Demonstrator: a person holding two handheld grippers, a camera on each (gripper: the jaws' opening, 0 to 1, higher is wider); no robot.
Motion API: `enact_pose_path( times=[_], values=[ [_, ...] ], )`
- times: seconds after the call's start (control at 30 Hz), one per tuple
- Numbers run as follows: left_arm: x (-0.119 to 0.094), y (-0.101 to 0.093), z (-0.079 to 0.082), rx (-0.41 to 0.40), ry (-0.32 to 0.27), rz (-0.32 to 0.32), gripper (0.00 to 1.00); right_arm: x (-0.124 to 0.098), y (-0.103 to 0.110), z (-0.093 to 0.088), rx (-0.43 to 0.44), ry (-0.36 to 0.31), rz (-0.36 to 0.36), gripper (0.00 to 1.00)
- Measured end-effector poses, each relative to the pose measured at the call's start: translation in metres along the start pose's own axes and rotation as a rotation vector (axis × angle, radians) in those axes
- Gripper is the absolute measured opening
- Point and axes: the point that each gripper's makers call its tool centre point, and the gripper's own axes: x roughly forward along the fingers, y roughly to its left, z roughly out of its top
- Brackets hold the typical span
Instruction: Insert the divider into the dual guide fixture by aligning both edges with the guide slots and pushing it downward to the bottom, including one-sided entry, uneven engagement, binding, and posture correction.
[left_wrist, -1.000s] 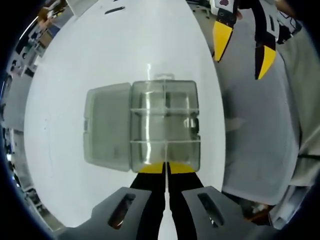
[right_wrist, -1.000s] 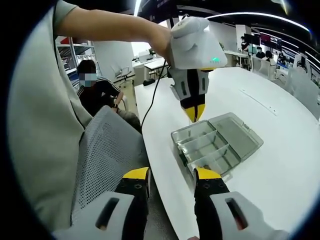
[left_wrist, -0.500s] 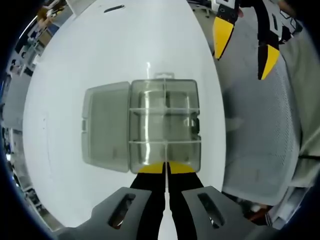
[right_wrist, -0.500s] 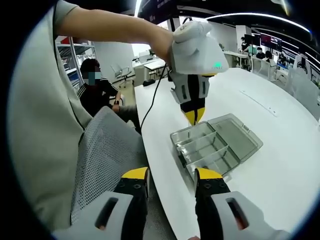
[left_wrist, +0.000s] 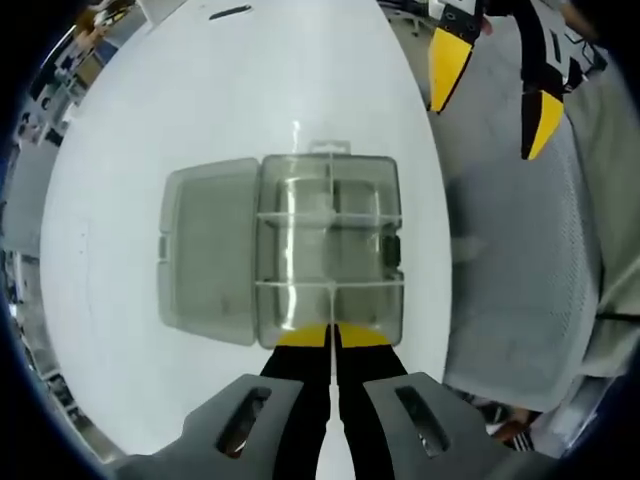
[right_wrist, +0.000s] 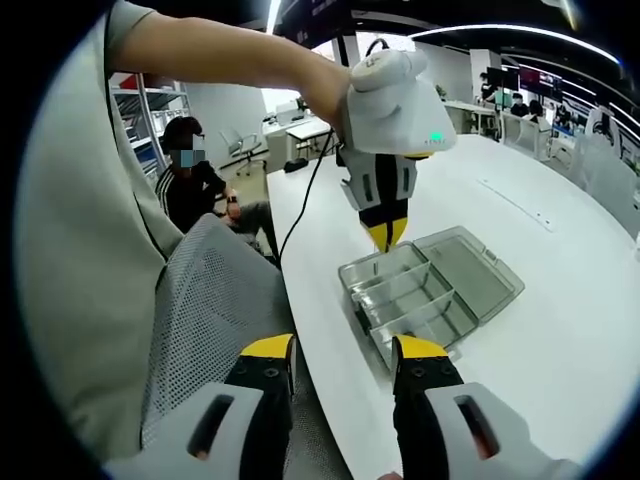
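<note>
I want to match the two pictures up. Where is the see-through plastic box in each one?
Left gripper view: the clear box lies mid-picture, its open lid to the left, just above the shut left gripper.
Right gripper view: the clear box sits right of centre, under the left gripper and above the open right gripper.
Shared landmark: the white table, also at.
</note>
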Motion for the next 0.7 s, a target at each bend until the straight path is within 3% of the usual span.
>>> enact_pose_path(
  times=[0.7],
  values=[
    [0.0075,0.0009,-0.0020,0.028,0.038,-0.009,0.00,0.0010,0.0019,-0.0014,0.004,0.002,0.003,0.35]
  ],
)
